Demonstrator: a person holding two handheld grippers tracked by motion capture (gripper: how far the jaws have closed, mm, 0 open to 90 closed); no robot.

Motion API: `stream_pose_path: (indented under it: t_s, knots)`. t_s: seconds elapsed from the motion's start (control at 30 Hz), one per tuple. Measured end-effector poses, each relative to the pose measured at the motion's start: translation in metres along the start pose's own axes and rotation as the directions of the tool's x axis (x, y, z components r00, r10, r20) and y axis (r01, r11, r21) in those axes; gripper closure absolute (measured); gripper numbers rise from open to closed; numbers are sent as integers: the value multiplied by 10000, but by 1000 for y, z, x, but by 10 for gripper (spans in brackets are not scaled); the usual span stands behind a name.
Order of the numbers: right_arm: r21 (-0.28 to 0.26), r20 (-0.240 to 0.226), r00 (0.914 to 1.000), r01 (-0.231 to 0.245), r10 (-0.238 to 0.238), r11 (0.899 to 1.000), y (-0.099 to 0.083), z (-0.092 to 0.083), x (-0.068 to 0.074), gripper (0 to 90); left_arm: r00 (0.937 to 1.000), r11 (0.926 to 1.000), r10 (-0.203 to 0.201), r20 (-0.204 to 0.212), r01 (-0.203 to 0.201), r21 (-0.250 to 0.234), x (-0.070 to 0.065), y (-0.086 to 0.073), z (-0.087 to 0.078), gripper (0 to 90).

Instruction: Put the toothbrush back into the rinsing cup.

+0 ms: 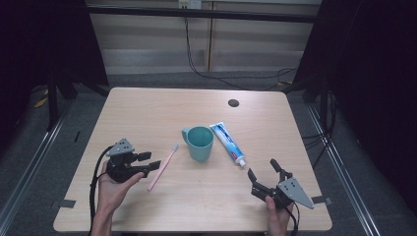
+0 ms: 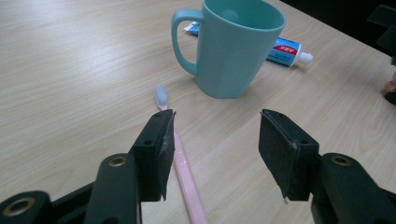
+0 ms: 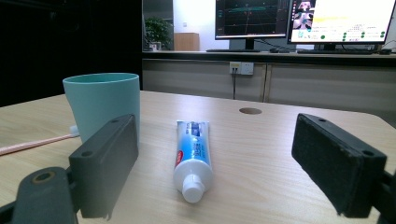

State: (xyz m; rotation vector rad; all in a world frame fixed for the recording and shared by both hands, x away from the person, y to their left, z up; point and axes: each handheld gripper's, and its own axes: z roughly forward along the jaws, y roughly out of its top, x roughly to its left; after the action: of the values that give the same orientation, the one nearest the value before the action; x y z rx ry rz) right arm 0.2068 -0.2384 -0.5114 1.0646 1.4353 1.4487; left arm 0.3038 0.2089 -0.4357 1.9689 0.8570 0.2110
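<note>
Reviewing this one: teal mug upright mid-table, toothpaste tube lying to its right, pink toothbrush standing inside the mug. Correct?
Not quite. The pink toothbrush lies flat on the table, left of the teal mug, as the high view shows. The toothpaste tube does lie to the mug's right.

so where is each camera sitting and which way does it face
high view: above the near edge of the table, looking forward and down; both hands and tongs show.
left gripper view: rides the left tongs, jaws apart, low over the pink toothbrush, facing the teal cup.
right gripper view: rides the right tongs, jaws wide, facing the toothpaste tube.
All share cup and tube.
</note>
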Motion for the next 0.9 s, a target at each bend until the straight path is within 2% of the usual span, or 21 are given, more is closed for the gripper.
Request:
stream_pose_path:
  t_s: [0.03, 0.13, 0.27, 0.33, 0.4, 0.5, 0.57, 0.67, 0.83, 0.9]
  knots:
    - [1, -1, 10000, -1, 1, 10000, 0, 0, 0, 138, 10000, 9999, -20, -6, 20, 139, 1, 2, 1, 456]
    - [1, -1, 10000, -2, 2, 10000, 0, 0, 0, 138, 9997, 9966, 245, -54, -240, 793, 2, 8, 5, 461]
    - [2, -2, 10000, -4, 4, 10000, 0, 0, 0, 138, 9997, 9956, 84, -216, -63, 932, 2, 9, 8, 460]
    - [1, -1, 10000, -1, 1, 10000, 0, 0, 0, 138, 9998, 9890, -105, -166, 128, 1474, 3, 11, 15, 471]
    - [1, -2, 10000, -3, 3, 10000, 0, 0, 0, 138, 9994, 9799, -163, -314, 222, 1984, 2, 14, 19, 489]
    - [3, -1, 10000, -5, 5, 10000, 0, 0, 0, 138, 9986, 9712, -506, -157, 528, 2323, 2, 20, 23, 496]
    - [1, -2, 10000, -5, 5, 10000, 0, 0, 0, 138, 9986, 9683, -457, -273, 510, 2446, 1, 25, 24, 515]
    - [2, -3, 10000, -5, 5, 10000, 0, 0, 0, 138, 9992, 9552, -255, -306, 334, 2942, 1, 32, 27, 539]
    - [2, -2, 10000, -3, 3, 10000, 0, 0, 0, 138, 9996, 9355, -164, -221, 232, 3526, 4, 39, 34, 595]
    - [2, -2, 10000, -4, 4, 10000, 0, 0, 0, 138, 9994, 9271, -222, -279, 310, 3736, 6, 40, 38, 612]
